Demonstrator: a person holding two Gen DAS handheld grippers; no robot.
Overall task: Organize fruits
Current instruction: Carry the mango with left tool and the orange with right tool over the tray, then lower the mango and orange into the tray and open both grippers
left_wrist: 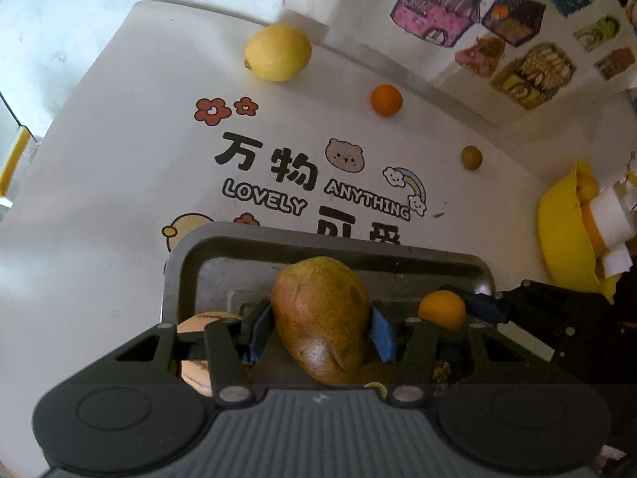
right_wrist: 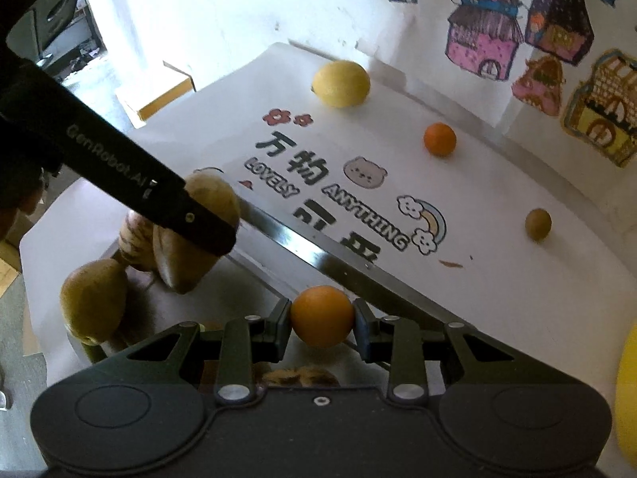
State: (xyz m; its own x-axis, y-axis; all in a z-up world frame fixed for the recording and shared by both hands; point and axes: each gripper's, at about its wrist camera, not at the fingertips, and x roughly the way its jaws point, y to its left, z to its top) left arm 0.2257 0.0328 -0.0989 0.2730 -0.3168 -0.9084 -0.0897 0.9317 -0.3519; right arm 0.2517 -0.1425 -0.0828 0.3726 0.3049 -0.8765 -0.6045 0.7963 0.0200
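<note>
My left gripper (left_wrist: 318,328) is shut on a brown-green pear (left_wrist: 322,318) and holds it over a metal tray (left_wrist: 191,263). My right gripper (right_wrist: 321,328) is shut on a small orange (right_wrist: 321,315), also over the tray (right_wrist: 358,275); the orange shows in the left wrist view (left_wrist: 442,308). In the right wrist view the left gripper's finger (right_wrist: 159,199) crosses the held pear (right_wrist: 191,239). A second pear (right_wrist: 93,298) and a striped fruit (right_wrist: 135,243) lie in the tray. A lemon (left_wrist: 277,51), another orange (left_wrist: 386,100) and a small brownish fruit (left_wrist: 471,157) lie on the white table.
The white table (left_wrist: 119,159) carries printed cartoon lettering. A yellow bowl (left_wrist: 565,231) with fruit and white foam stands at the right. A wall with house drawings (right_wrist: 485,40) rises behind the table. A step runs along the table's back edge.
</note>
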